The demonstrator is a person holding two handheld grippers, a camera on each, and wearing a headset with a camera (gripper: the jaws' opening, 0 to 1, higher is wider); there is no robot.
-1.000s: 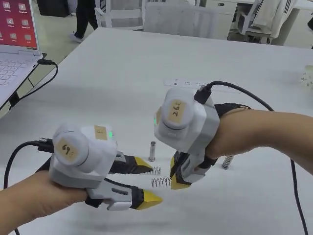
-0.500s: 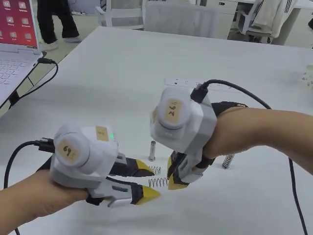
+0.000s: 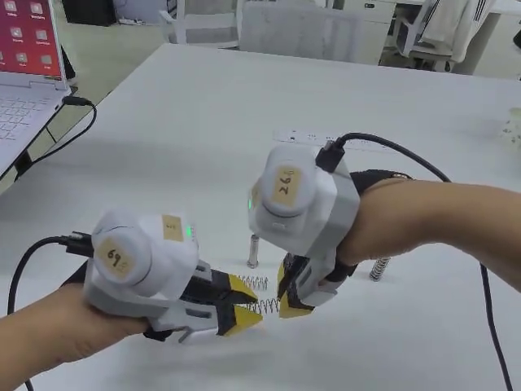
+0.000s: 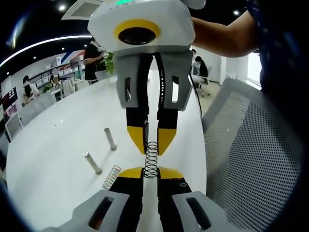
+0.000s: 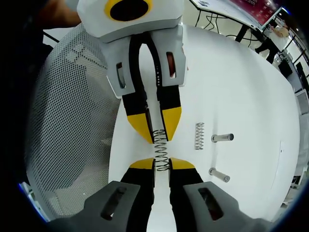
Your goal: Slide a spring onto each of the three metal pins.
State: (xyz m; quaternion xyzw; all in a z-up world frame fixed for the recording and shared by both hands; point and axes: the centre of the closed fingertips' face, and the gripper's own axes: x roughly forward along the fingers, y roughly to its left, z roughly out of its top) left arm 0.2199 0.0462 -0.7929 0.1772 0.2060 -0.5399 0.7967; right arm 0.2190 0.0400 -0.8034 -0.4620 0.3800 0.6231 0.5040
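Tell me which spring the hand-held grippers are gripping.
The spring spanning both yellow tips, left hand-held gripper and right hand-held gripper; the other spring lies loose on the table.

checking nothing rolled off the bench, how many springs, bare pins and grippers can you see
springs: 3 (held spring between both grippers, loose spring, upright spring by the right arm)
bare metal pins: 2
grippers: 2 (left gripper, right gripper)
total: 7

Office-like workroom: laptop (image 3: 24, 49), white desk (image 3: 203, 122), mesh chair (image 3: 309, 37).
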